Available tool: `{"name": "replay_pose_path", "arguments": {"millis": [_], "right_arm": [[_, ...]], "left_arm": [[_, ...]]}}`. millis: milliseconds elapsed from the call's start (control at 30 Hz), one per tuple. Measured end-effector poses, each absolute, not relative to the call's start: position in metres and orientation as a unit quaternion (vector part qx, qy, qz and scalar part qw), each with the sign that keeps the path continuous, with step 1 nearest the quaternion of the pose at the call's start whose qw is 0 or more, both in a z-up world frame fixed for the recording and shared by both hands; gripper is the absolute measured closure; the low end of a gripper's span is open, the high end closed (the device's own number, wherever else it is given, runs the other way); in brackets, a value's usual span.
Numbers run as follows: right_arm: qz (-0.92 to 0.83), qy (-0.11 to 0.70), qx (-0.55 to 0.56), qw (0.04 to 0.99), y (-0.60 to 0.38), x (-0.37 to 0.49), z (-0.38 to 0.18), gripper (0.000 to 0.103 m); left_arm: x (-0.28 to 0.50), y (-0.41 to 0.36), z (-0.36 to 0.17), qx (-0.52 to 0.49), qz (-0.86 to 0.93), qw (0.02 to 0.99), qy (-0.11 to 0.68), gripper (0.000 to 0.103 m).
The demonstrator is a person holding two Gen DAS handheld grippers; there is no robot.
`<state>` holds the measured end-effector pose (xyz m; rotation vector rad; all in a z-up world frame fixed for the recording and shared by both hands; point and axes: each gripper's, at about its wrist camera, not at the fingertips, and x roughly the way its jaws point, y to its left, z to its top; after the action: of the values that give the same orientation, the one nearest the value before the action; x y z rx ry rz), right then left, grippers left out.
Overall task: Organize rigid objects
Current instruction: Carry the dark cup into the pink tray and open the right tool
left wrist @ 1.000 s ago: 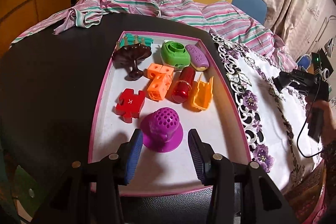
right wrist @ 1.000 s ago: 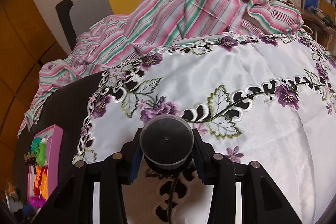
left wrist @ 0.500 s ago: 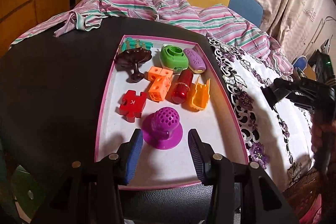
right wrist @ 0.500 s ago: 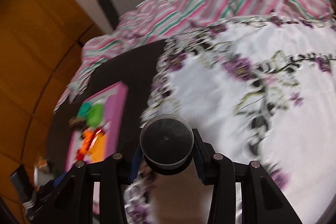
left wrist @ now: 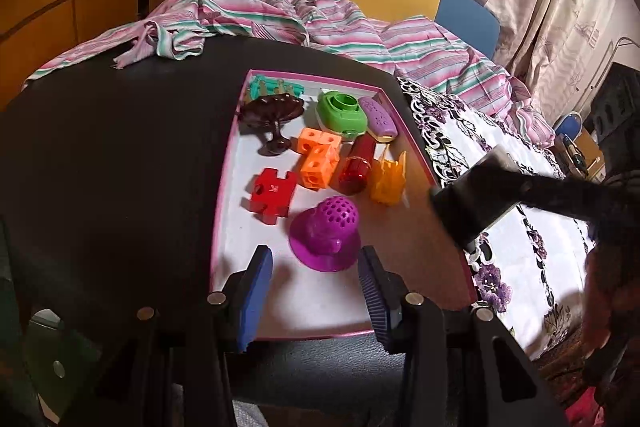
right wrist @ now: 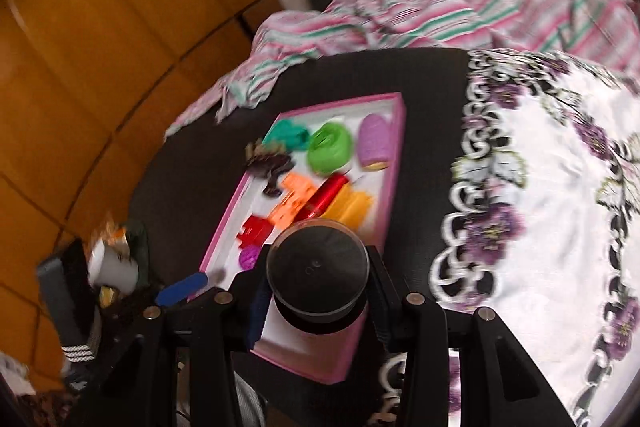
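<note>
Round black table (left wrist: 104, 163), matte, half draped in a glossy white cloth (left wrist: 532, 259) with purple embroidered flowers and cut-out lace edging; crumpled pink-and-green striped fabric (left wrist: 320, 23) heaped behind the shallow pink-rimmed tray (left wrist: 224, 187). Inside the tray, on its smooth white floor: a perforated purple dome (left wrist: 325, 237) on a flared brim at the near end; a red puzzle-shaped block (left wrist: 271, 195) left of it; orange holed cubes (left wrist: 318, 157), a glossy red cylinder (left wrist: 357, 167) and a ribbed amber piece (left wrist: 387, 179) mid-tray; a dark brown stemmed dish (left wrist: 274, 119), a green rounded ring piece (left wrist: 342, 115), a lilac oval (left wrist: 378, 119) and teal pegs (left wrist: 274, 89) at the far end. Left gripper (left wrist: 314, 291) over the tray's near rim, blue ribbed pads apart, clasping nothing. Right gripper (right wrist: 318, 301) above the tray's near right corner, clamped around a round black lidded jar (right wrist: 318, 275) with a smooth clear-rimmed top.
</note>
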<state>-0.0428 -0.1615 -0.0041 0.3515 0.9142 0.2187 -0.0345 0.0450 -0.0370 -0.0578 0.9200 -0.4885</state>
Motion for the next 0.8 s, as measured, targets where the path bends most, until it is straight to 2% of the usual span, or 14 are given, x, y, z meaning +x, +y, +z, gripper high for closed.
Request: {"name": "replay_pose_path", "arguments": {"millis": [333, 800], "right_arm": [[0.072, 0.474, 0.036, 0.877, -0.111, -0.032, -0.027, 0.060], [0.059, 0.479, 0.037, 0.875, -0.101, -0.035, -0.038, 0.056]], "left_arm": [[-0.039, 0.064, -0.029, -0.032, -0.216, 0.874, 0.434, 0.058], [-0.039, 0.071, -0.020, -0.029, -0.169, 0.883, 0.438, 0.058]]}}
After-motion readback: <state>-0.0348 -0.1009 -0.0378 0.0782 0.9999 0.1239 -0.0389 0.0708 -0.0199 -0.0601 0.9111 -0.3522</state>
